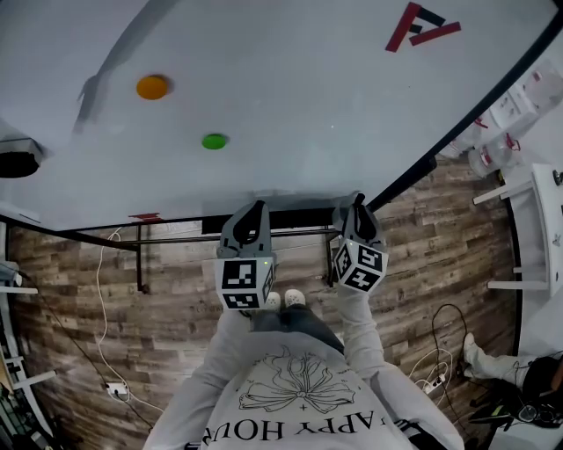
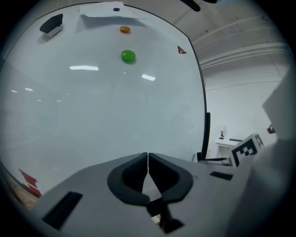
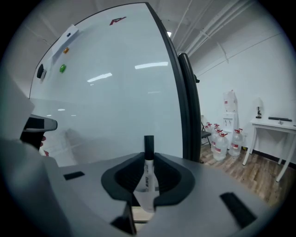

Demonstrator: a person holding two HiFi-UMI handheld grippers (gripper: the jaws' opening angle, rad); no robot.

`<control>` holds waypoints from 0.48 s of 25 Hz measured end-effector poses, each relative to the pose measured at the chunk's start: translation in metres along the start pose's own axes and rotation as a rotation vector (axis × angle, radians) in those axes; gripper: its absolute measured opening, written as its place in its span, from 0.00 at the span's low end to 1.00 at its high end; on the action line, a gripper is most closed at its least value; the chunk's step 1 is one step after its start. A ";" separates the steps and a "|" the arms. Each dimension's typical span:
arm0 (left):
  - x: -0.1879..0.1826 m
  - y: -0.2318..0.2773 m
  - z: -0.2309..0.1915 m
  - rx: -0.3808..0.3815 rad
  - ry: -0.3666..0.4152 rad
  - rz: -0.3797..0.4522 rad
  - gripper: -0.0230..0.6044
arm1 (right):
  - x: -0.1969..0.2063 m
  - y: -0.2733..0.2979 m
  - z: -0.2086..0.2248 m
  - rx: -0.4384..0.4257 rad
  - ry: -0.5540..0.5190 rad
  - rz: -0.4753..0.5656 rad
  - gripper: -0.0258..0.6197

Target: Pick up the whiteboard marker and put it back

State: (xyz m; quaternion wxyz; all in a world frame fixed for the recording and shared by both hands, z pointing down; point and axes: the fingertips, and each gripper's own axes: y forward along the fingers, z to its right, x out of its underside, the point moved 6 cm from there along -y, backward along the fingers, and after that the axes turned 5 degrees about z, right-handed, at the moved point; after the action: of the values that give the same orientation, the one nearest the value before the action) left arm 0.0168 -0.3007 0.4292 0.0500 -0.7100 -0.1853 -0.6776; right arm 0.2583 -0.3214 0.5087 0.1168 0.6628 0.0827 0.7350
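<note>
The pickup looks done: the whiteboard marker (image 3: 147,173) is clamped in the fingers of the right gripper (image 3: 148,157) near the bottom edge of the whiteboard (image 3: 115,83), the left gripper (image 2: 148,159) has its fingers together and empty, and putting it back remains.

I see a whiteboard (image 1: 308,88) with an orange magnet (image 1: 152,86), a green magnet (image 1: 214,141) lower and to its right, a red logo (image 1: 420,25) high on the right and an eraser (image 2: 51,24) at the left. Water jugs (image 3: 222,144) stand on the wood floor (image 1: 422,237) to the right, and a white cable (image 1: 98,290) trails on the left.
</note>
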 end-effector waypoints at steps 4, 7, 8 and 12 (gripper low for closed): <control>0.003 -0.003 0.001 0.003 0.000 -0.009 0.05 | 0.009 -0.001 0.000 0.004 -0.016 -0.033 0.14; 0.004 -0.006 0.002 0.005 -0.001 -0.009 0.05 | 0.008 -0.006 -0.002 0.006 -0.013 -0.029 0.24; 0.004 -0.007 0.002 0.005 -0.001 -0.007 0.05 | 0.006 -0.008 -0.002 0.008 -0.012 -0.023 0.27; 0.000 -0.010 0.004 0.006 -0.004 0.009 0.05 | -0.010 -0.018 -0.003 0.023 -0.011 0.028 0.27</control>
State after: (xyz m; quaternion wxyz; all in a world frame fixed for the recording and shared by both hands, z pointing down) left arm 0.0170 -0.2903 0.4275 0.0549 -0.7119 -0.1844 -0.6754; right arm 0.2569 -0.3062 0.4940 0.0995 0.6691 0.0811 0.7320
